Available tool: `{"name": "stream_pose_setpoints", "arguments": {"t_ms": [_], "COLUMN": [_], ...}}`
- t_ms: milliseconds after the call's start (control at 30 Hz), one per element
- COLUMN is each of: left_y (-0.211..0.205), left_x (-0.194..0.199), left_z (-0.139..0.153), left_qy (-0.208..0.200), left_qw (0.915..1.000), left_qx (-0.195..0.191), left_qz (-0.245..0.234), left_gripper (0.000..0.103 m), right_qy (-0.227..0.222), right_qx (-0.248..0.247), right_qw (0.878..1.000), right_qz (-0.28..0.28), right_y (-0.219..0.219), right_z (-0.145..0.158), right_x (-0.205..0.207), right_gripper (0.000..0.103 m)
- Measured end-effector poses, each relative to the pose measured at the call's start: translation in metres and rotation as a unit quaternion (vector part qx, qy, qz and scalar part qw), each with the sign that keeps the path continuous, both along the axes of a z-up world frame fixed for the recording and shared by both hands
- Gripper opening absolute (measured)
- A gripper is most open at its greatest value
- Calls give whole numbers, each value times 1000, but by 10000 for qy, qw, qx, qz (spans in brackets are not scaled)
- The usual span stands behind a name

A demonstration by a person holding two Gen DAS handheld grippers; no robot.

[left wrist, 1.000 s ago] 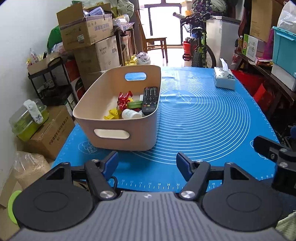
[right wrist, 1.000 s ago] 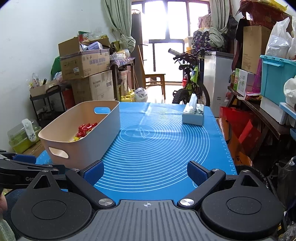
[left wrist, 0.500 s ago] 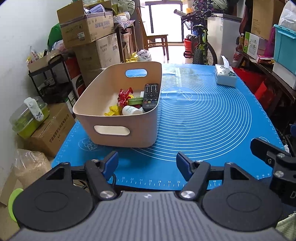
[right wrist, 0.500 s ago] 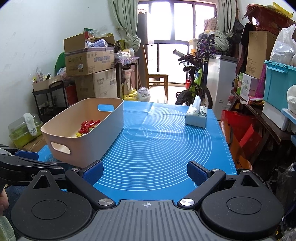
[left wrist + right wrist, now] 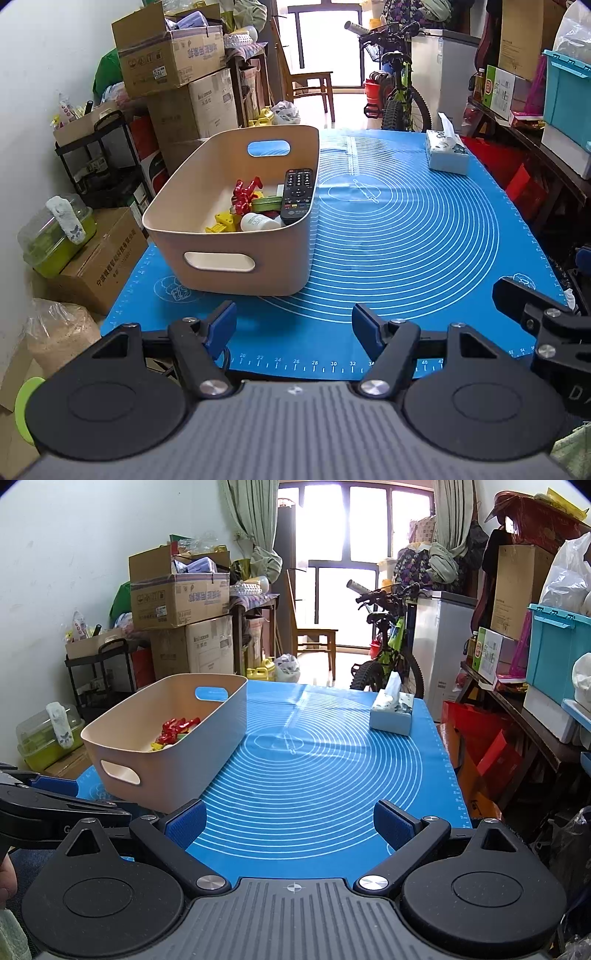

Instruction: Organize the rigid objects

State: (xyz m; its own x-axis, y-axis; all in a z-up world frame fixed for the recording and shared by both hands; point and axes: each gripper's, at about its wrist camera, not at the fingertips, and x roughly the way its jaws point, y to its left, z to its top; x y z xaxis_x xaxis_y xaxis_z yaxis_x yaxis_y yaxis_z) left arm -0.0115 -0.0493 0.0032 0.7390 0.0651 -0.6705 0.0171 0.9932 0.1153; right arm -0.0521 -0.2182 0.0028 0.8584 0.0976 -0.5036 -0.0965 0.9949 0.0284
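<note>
A beige bin [image 5: 236, 258] [image 5: 170, 771] stands on the left of the blue mat [image 5: 406, 229] [image 5: 325, 768]. Inside it lie a black remote [image 5: 297, 192], a red toy [image 5: 245, 192] [image 5: 177, 725], yellow pieces [image 5: 223, 221], a white bottle [image 5: 258, 222] and a green item [image 5: 267, 201]. My left gripper [image 5: 293, 326] hangs open over the mat's near edge, just short of the bin, with nothing between its fingers. Open and empty as well, my right gripper [image 5: 290, 821] sits at the near edge, to the right of the bin.
A tissue box [image 5: 445, 157] [image 5: 391, 712] sits at the mat's far right. Stacked cardboard boxes [image 5: 177, 62], a black shelf cart [image 5: 99, 155] and a green container [image 5: 55, 240] crowd the left. A bicycle [image 5: 388, 646] stands behind; shelves with bins [image 5: 554, 657] line the right.
Both views have shifted a little, so the bin sits slightly farther off than before. Both grippers keep the same opening and nothing on the mat moved.
</note>
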Motion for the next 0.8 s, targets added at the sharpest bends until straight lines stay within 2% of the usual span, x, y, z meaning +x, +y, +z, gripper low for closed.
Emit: {"name": "stream_pose_setpoints", "arguments": {"t_ms": [800], "left_y": [-4], "left_x": [-1], "left_z": [1], "left_qy": [-21], "left_qw": [10000], "left_qx": [41], "left_qz": [-33], "left_gripper": [70], "right_qy": [3], "right_qx": [-1], "right_qw": [10000], "right_qz": [5], "right_y": [-1], "right_z": [-1], "right_x": [0], "right_gripper": [97]}}
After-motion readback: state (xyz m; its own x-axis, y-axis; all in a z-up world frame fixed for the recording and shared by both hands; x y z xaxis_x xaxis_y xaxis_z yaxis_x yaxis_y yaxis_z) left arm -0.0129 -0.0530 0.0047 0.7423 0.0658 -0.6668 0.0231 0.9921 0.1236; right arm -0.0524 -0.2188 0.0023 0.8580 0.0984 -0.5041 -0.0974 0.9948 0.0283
